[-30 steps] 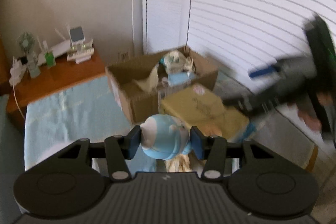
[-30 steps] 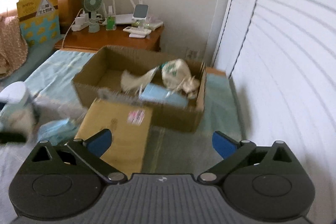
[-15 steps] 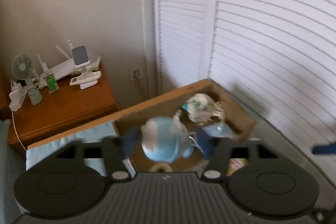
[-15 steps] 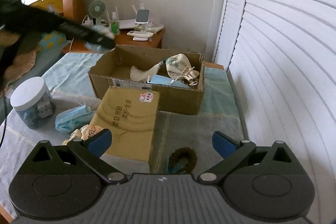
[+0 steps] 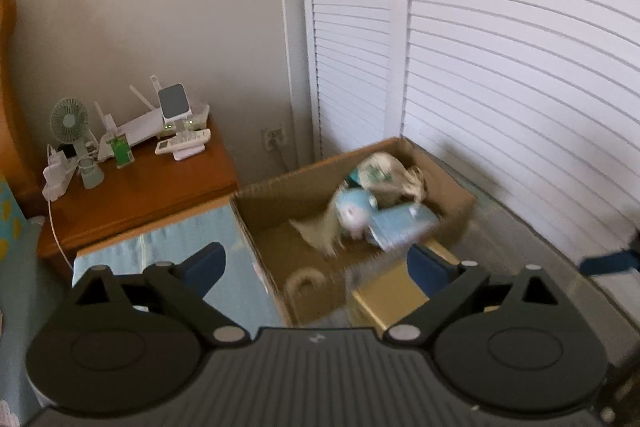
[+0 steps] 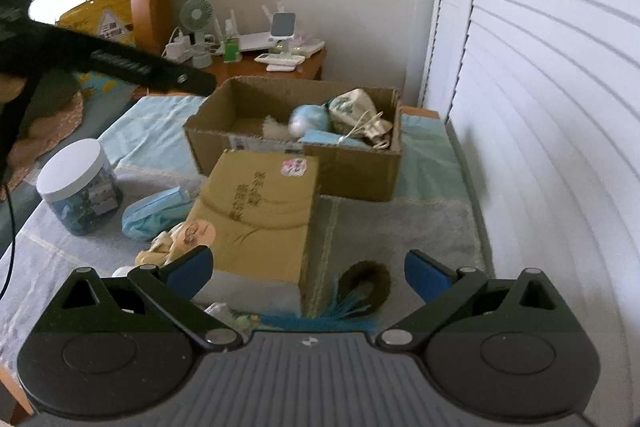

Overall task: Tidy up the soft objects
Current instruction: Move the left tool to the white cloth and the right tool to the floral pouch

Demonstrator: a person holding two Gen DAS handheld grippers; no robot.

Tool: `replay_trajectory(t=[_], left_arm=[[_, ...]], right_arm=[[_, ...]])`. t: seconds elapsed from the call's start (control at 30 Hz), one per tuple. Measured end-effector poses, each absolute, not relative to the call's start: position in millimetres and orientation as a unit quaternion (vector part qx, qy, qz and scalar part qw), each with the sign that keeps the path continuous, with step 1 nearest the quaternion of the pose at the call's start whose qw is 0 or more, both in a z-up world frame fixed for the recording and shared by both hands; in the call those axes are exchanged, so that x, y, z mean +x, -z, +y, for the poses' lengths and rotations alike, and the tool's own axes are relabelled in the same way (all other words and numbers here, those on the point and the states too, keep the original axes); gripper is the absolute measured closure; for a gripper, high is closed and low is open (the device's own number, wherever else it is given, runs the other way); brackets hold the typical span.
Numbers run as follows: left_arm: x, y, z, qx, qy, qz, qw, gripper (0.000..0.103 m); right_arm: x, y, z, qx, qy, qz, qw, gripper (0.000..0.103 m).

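Observation:
My left gripper (image 5: 316, 267) is open and empty, held above the near edge of the cardboard box (image 5: 260, 215). A light blue plush toy (image 5: 352, 211) lies in the box beside a white drawstring pouch (image 5: 380, 171) and a blue mask pack (image 5: 400, 227). In the right wrist view the box (image 6: 360, 171) holds the same plush (image 6: 308, 119). My right gripper (image 6: 308, 271) is open and empty above the bed, near a brown pouch with a blue tassel (image 6: 368, 283). A crumpled blue mask (image 6: 156, 211) and a cream soft item (image 6: 176, 239) lie on the bed.
A yellow carton (image 6: 256, 211) stands in front of the cardboard box. A white-lidded jar (image 6: 80, 187) stands at the left on the bed. A wooden nightstand (image 5: 140, 187) with a fan and gadgets is behind. Louvred doors (image 5: 500, 67) run along the right. The left gripper's arm (image 6: 120, 67) crosses the upper left.
My left gripper carried the blue plush over the box, opened, and the plush dropped into the box. My right gripper stayed open and drew back a little.

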State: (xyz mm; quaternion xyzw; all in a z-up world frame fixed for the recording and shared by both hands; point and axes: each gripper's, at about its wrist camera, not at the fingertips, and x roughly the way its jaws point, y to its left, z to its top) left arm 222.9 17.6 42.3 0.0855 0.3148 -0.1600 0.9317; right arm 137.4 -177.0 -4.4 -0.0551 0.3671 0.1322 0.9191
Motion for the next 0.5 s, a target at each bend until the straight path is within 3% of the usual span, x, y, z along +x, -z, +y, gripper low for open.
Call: replay_trajectory(t=[0.5], left_arm=[[115,-20,37,0.101,0.159,0.301,0.935,0.004]], right_arm=[[106,32,-150,-0.084,-0.216,0.379,0.896,0.0]])
